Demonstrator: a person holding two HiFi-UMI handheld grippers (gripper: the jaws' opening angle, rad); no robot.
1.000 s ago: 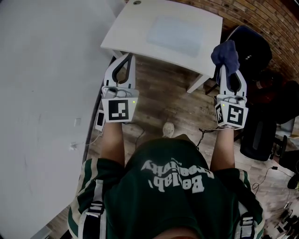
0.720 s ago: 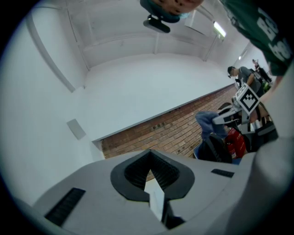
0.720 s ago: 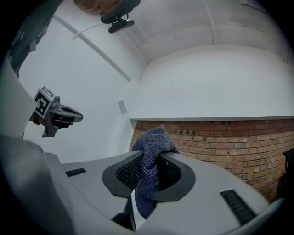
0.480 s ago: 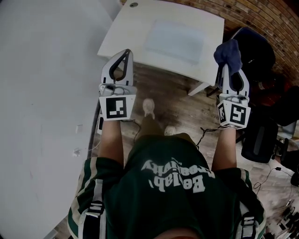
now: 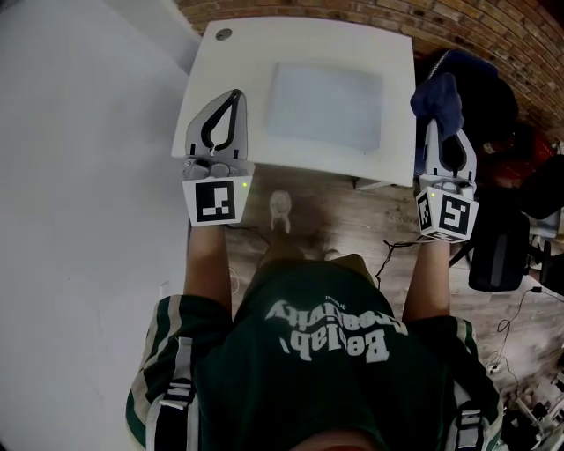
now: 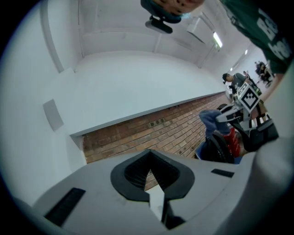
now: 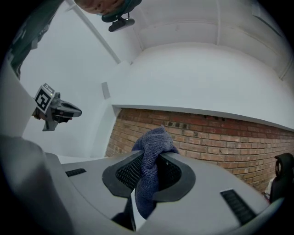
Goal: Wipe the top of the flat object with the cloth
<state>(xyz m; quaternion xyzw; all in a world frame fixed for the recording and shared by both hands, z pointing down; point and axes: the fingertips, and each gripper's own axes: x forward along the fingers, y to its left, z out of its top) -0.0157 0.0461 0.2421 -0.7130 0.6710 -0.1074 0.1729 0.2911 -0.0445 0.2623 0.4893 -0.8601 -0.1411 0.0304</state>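
Observation:
A flat pale grey pad [image 5: 328, 104] lies in the middle of the white table [image 5: 229, 70]. My left gripper [image 5: 234, 93] is shut and empty, and it hovers over the table's left part, just left of the pad. In its own view the jaws [image 6: 149, 169] meet with nothing between them. My right gripper [image 5: 435, 121] is beside the table's right edge and is shut on a dark blue cloth [image 5: 438, 95]. The cloth [image 7: 150, 160] bunches up between the jaws and sticks out above the right gripper [image 7: 148, 176].
A red brick wall [image 5: 493, 26] runs behind the table. A black chair with dark bags [image 5: 498, 114] stands at the right. Cables [image 5: 392, 251] lie on the wooden floor. A white wall [image 5: 79, 176] fills the left side. A round grommet [image 5: 223, 34] marks the table's far left corner.
The person has stepped toward the table, so it now lies right under both grippers. The left gripper has passed over the table's near edge. The cloth stays clamped in the right gripper.

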